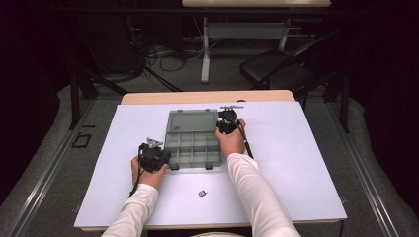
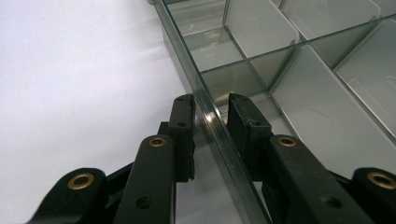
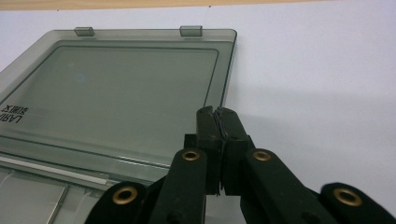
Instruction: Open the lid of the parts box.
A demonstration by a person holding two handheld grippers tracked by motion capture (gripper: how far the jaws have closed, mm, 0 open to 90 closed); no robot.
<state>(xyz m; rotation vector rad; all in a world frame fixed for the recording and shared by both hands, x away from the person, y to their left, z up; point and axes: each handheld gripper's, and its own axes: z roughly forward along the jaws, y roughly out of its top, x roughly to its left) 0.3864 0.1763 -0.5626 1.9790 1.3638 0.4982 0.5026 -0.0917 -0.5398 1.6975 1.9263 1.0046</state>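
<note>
An open grey translucent compartment box [image 1: 192, 148] lies mid-table, its lid [image 1: 192, 122] folded flat on the far side. My left gripper [image 1: 165, 157] is at the tray's near left corner. In the left gripper view its jaws [image 2: 210, 109] straddle and clamp the tray's side wall [image 2: 187, 56], one jaw outside and one inside an empty compartment. My right gripper [image 1: 226, 124] sits at the lid's right edge. In the right gripper view its jaws [image 3: 216, 114] are pressed together on the thin rim of the lid [image 3: 116, 88].
A small dark part [image 1: 202, 193] lies on the white mat [image 1: 296, 168] near the front edge, between the person's forearms. The tray's compartments [image 2: 327, 93] look empty. A folding chair [image 1: 276, 69] and a desk frame stand beyond the table.
</note>
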